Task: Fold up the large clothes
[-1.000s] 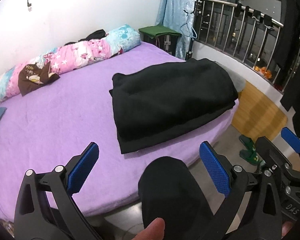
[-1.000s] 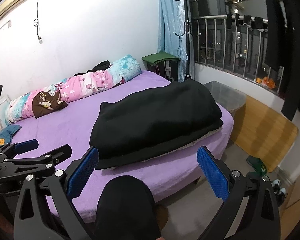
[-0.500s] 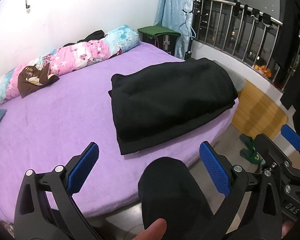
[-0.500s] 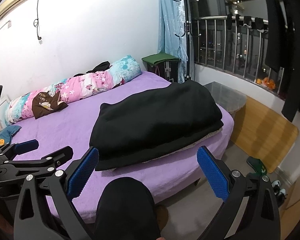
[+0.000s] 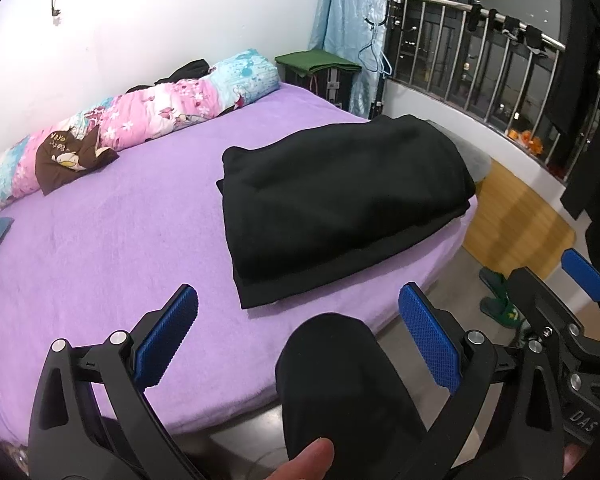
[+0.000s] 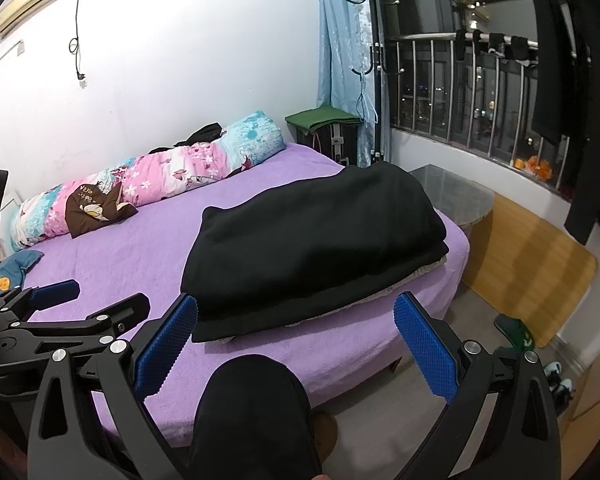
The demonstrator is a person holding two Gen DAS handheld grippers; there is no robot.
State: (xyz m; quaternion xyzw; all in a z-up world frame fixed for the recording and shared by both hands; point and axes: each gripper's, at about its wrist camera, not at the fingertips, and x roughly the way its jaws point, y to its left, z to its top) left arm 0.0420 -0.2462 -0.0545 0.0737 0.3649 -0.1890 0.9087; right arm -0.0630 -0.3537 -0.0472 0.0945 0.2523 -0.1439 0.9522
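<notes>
A large black garment [image 5: 340,204] lies folded in a thick rectangle on the purple bed [image 5: 100,248], near its right corner; it also shows in the right wrist view [image 6: 316,248]. My left gripper [image 5: 296,340] is open and empty, held back from the bed's near edge, above a black-clad knee [image 5: 332,384]. My right gripper [image 6: 296,344] is open and empty too, short of the garment's near edge. The right gripper shows at the right of the left wrist view [image 5: 572,308], and the left gripper at the left of the right wrist view [image 6: 60,312].
A rolled floral quilt [image 5: 140,120] with a brown cloth [image 5: 68,156] lies along the wall. A blue garment [image 6: 12,272] sits at the bed's left. A glass side table [image 6: 452,196], wooden board [image 6: 532,260], green slippers [image 5: 500,304] and hanging dark clothes [image 6: 580,120] stand right.
Both grippers stay open and nearly still; the left wrist view has shifted only slightly. The folded garment has not moved.
</notes>
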